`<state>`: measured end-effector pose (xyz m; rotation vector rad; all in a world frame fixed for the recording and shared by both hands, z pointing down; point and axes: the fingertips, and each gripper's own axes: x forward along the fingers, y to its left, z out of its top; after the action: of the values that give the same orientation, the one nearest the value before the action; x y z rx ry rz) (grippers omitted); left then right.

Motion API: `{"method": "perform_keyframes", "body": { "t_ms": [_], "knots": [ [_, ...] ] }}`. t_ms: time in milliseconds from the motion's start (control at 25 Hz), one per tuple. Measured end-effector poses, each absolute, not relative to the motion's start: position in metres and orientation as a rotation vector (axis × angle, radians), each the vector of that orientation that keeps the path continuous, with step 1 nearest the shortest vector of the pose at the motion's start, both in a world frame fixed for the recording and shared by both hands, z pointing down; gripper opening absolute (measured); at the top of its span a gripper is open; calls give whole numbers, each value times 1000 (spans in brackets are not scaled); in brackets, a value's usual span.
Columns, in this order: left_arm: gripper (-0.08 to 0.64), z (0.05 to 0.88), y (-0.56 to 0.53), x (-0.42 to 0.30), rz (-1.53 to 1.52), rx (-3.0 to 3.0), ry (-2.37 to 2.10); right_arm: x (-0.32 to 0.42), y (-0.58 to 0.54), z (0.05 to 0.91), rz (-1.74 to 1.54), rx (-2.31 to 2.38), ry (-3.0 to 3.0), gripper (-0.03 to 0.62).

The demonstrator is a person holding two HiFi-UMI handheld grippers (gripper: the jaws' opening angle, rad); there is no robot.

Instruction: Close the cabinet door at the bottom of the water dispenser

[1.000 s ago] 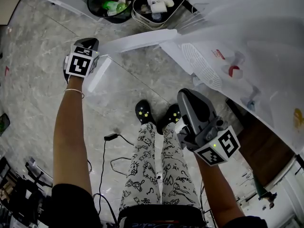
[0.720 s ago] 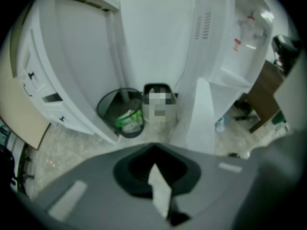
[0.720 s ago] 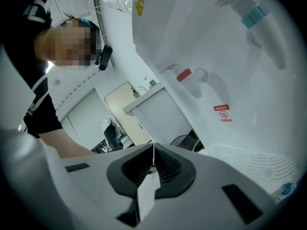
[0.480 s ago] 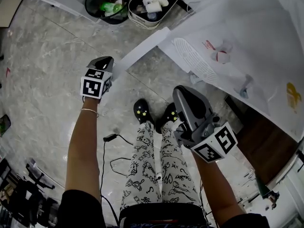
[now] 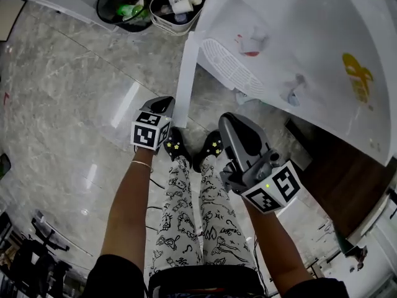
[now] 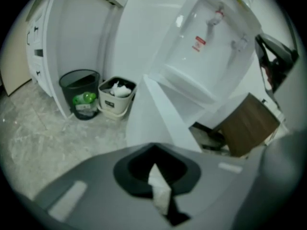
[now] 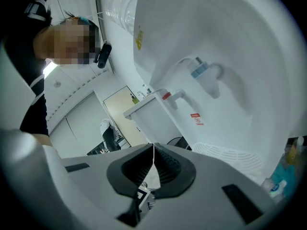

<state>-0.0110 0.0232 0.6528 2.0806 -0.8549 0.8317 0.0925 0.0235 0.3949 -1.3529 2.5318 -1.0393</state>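
The white water dispenser (image 5: 291,36) fills the upper right of the head view, its drip grille (image 5: 231,67) facing me. Its bottom cabinet door (image 5: 187,79) stands ajar and shows edge-on as a narrow white panel running toward my feet. My left gripper (image 5: 164,102) is shut with nothing in it. It sits right beside the door's free end, on its outer side; whether it touches is hidden. In the left gripper view the door (image 6: 156,121) rises just beyond the shut left gripper (image 6: 153,151). My right gripper (image 5: 233,120) is shut, empty, and held off the door.
A black bin (image 5: 118,5) and a white bin (image 5: 177,2), both holding rubbish, stand on the marble floor behind the door. A brown wooden panel (image 5: 338,172) is to the right of the dispenser. My shoes (image 5: 173,146) are just below the door's end.
My left gripper has swept right and toward my feet, staying beside the door. The door has swung from wide open to nearly edge-on against the dispenser. The right gripper has hardly moved.
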Motion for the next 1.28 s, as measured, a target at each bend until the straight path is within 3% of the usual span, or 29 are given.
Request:
{"method": "perform_keyframes", "body": {
  "t_ms": [640,920,1280],
  "knots": [
    [-3,643,18,165,619,2082,-688,162,41,386,-1031,-1445,2362,17],
    [-3,637,0,198,755,2199,-591,187,52,380,-1031,-1481,2317,17],
    [-3,608,18,182,622,2216,-614,190,61,363,-1003,-1484,2333,17]
  ]
}}
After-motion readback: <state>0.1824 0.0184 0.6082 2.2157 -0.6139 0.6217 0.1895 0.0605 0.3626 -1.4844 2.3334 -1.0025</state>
